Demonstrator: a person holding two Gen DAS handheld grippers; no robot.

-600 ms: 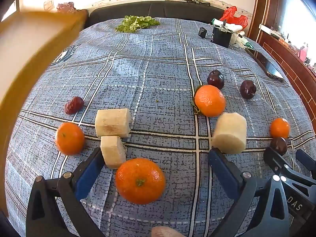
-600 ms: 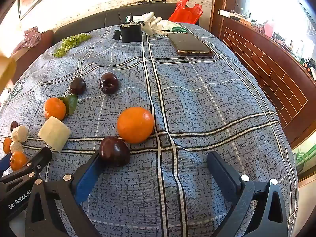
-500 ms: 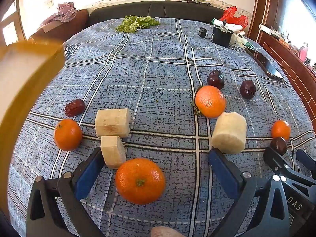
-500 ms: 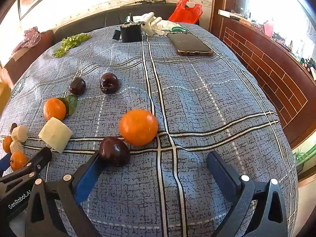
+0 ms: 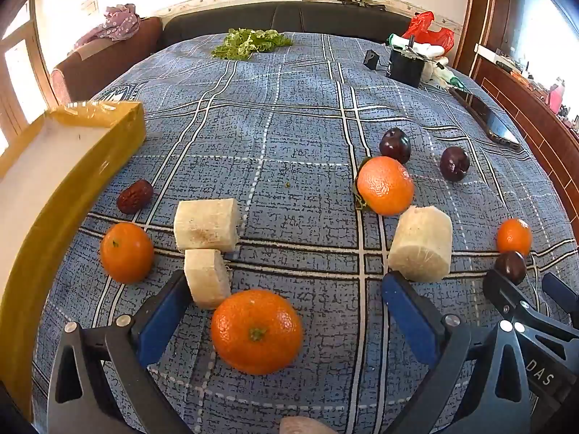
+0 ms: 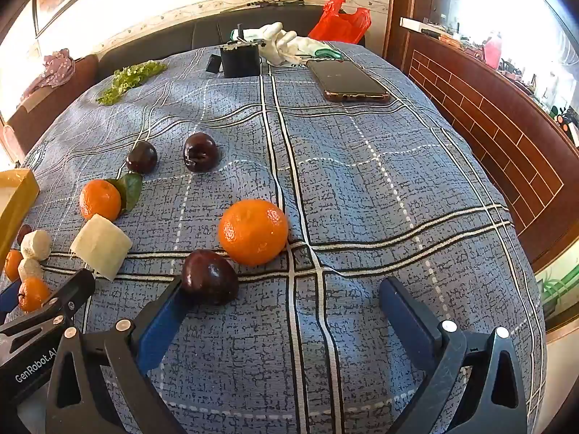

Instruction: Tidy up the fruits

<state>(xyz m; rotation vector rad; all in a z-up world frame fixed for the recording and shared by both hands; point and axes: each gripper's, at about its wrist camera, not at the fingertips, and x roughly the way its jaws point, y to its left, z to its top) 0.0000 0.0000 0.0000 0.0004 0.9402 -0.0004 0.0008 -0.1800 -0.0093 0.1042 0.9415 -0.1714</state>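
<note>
Fruit lies scattered on a blue plaid cloth. In the left wrist view my left gripper (image 5: 286,289) is open, with an orange (image 5: 256,332) between its blue fingers and a pale cut chunk (image 5: 206,277) against the left finger. More oranges (image 5: 385,185) (image 5: 126,252), pale chunks (image 5: 206,224) (image 5: 420,243), dark plums (image 5: 395,145) (image 5: 454,163) and a red date (image 5: 134,196) lie beyond. In the right wrist view my right gripper (image 6: 282,294) is open and empty; a dark plum (image 6: 209,277) touches its left finger, an orange (image 6: 253,231) just behind.
A yellow-rimmed white tray (image 5: 68,177) sits at the left edge, also in the right wrist view (image 6: 16,195). Lettuce (image 5: 251,41), a black box (image 6: 240,59), gloves, a red bag and a phone (image 6: 349,81) lie at the far end. A wooden wall (image 6: 506,137) is at right.
The yellow tray has come down at the left and now sits lower beside the cloth. In the right wrist view the orange has shifted slightly right. Both grippers have stayed open and still.
</note>
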